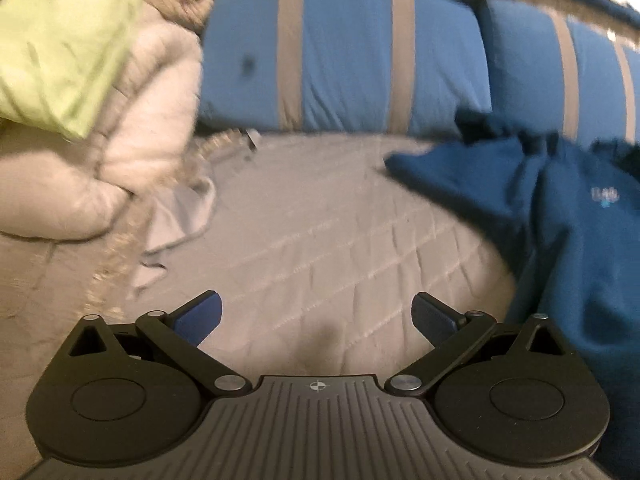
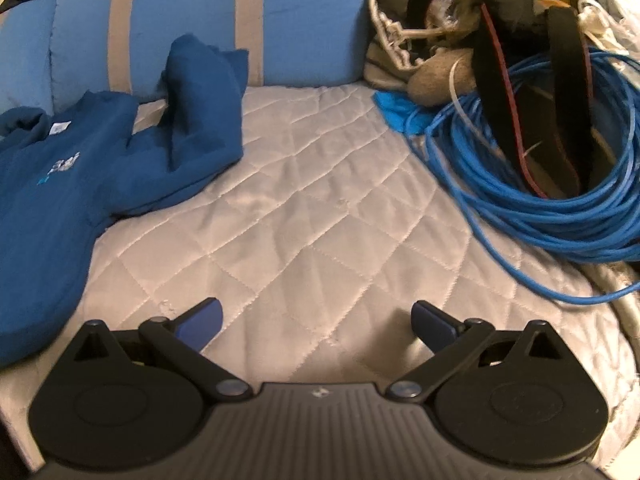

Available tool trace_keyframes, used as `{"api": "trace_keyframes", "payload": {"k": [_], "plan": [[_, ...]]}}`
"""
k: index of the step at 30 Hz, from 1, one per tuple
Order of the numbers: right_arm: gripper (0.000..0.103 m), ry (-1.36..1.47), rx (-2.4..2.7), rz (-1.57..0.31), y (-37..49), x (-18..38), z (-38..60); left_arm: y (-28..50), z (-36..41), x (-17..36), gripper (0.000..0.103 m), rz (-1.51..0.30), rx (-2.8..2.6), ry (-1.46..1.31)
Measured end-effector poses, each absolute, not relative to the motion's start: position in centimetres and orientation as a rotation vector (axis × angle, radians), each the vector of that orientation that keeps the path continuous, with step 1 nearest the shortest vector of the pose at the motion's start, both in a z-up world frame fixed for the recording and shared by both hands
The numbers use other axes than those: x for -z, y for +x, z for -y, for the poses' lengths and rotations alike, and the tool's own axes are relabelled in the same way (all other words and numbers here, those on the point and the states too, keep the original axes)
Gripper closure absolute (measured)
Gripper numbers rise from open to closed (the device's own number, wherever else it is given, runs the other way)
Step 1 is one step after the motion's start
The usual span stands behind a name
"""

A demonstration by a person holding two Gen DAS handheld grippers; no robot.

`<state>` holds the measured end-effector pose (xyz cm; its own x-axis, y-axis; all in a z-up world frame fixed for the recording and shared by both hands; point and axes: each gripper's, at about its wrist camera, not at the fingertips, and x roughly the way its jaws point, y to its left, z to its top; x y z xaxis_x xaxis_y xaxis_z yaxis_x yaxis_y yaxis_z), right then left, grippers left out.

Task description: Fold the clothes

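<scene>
A dark blue sweatshirt [image 2: 60, 184] with a small pale chest logo lies spread on the quilted grey bed cover [image 2: 304, 216], one sleeve rumpled up toward the pillows. In the left wrist view the same sweatshirt [image 1: 568, 216] fills the right side. My left gripper [image 1: 316, 316] hovers open over bare quilt [image 1: 320, 224], left of the garment, nothing between its blue pads. Just right of the garment's lower edge, my right gripper [image 2: 316, 320] is also open and empty.
Light blue pillows with grey stripes [image 1: 348, 56] line the back of the bed. A pale duvet [image 1: 132, 128] and a lime-green cloth [image 1: 64, 36] are heaped at the left. A coil of blue cable [image 2: 532, 184], straps and clutter crowd the right.
</scene>
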<state>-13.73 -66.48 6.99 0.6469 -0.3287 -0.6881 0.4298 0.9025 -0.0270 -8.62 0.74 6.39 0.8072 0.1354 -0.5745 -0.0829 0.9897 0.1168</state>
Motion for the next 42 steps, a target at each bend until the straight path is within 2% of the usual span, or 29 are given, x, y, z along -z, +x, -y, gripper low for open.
{"api": "trace_keyframes", "payload": {"k": [9,17,22,26,28,38,42], "plan": [[0.000,0.267,0.296,-0.694,-16.4,-10.9,66.3,-11.9,-1.0,-11.3,0.000,-0.464,-0.136,0.016],[0.000,0.368,0.060,-0.635,-20.3,-15.5,64.2,-13.8,1.0,-12.5,0.000,-0.433,-0.058,0.032],[0.001,0.366,-0.057,-0.665,-22.9,-17.8,62.0,-14.7,1.9,-13.6,0.000,-0.431,-0.041,0.060],[0.010,0.436,-0.179,-0.755,-24.1,-18.5,60.8,-15.6,2.6,-14.4,0.000,-0.424,-0.017,0.095],[0.012,0.501,-0.227,-0.780,-24.7,-18.5,60.6,-15.9,3.0,-14.7,0.000,-0.423,-0.008,0.109],[0.047,0.666,-0.311,-0.867,-26.3,-17.7,58.2,-17.0,3.3,-15.4,0.000,-0.405,0.027,0.085],[0.055,0.666,-0.311,-0.892,-26.4,-17.9,57.1,-17.8,3.8,-15.5,0.000,-0.390,0.032,0.106]]}}
